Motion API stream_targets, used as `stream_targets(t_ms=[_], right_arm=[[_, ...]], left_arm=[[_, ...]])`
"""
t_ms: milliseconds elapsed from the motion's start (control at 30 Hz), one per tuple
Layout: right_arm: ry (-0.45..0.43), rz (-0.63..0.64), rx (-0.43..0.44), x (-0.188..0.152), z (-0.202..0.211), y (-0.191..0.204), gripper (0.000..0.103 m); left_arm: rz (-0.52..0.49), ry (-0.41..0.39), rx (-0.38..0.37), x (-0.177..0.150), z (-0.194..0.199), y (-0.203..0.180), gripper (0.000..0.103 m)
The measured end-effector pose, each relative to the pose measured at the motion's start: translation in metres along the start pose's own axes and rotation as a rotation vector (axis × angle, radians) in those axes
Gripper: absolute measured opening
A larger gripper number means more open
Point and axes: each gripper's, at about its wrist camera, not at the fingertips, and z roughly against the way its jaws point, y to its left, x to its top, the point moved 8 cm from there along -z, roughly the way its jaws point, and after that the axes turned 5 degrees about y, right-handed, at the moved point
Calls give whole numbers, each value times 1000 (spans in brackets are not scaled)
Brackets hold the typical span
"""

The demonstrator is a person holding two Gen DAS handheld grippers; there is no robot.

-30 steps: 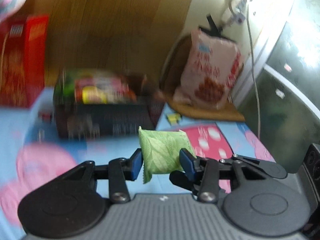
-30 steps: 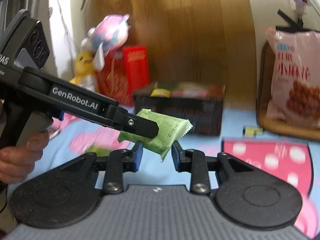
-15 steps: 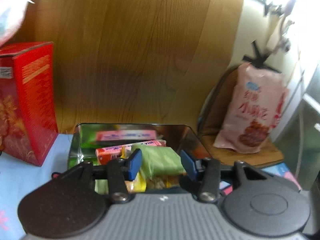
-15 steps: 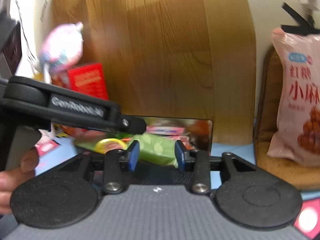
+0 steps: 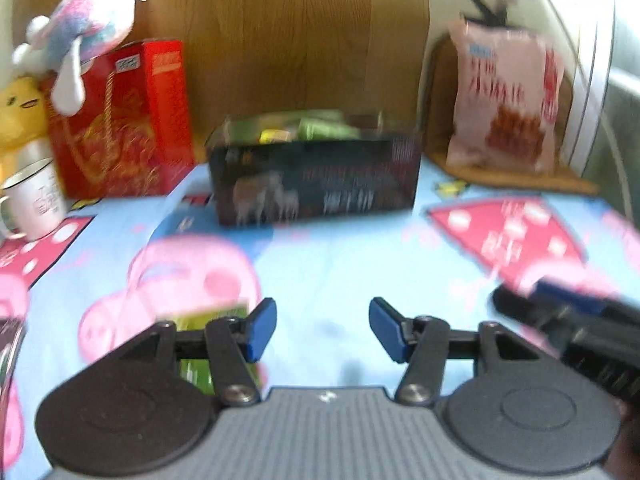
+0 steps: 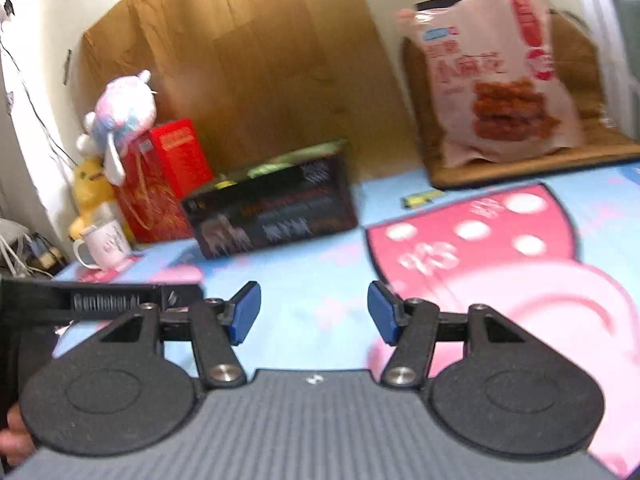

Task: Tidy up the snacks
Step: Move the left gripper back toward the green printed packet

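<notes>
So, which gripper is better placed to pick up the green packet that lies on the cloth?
Probably the left gripper. The green packet lies just beside and partly under its left finger. The right gripper has only bare cloth between its open jaws, no packet near. Both jaws have just been opening, nothing between them.

Both wrist cams low over table, facing shared, blurry snack box (image 5: 316, 172) (image 6: 272, 212)

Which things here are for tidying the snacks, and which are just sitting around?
For the job:
black snack box holding packets
green packet on the cloth, behind the left gripper
right gripper, nothing between its fingers

Just sitting around:
red gift bag
plush toy
white mug
big pink snack bag
</notes>
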Motion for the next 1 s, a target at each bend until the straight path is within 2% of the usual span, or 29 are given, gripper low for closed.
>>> stream_targets(t_ms=[133,200,300,467,1000], right_arm=[[-35,1,-51,-10,12,-1,62],[-53,2,-62,-12,17,-2,64],[-35,-50,-60,-13,16,-12,65],[8,-120,-69,-14,8,-24,65],[10,-58,-65,-17,8,-16,65]], left_arm=[[-4,5,58,-25,-1,1,59],[-14,-32,89,-31,1,3,61],[-30,-79,115,-34,2,1,62],[-45,-90,146,-35,5,-2,63],[-53,-96,152,-34,4,0,63]])
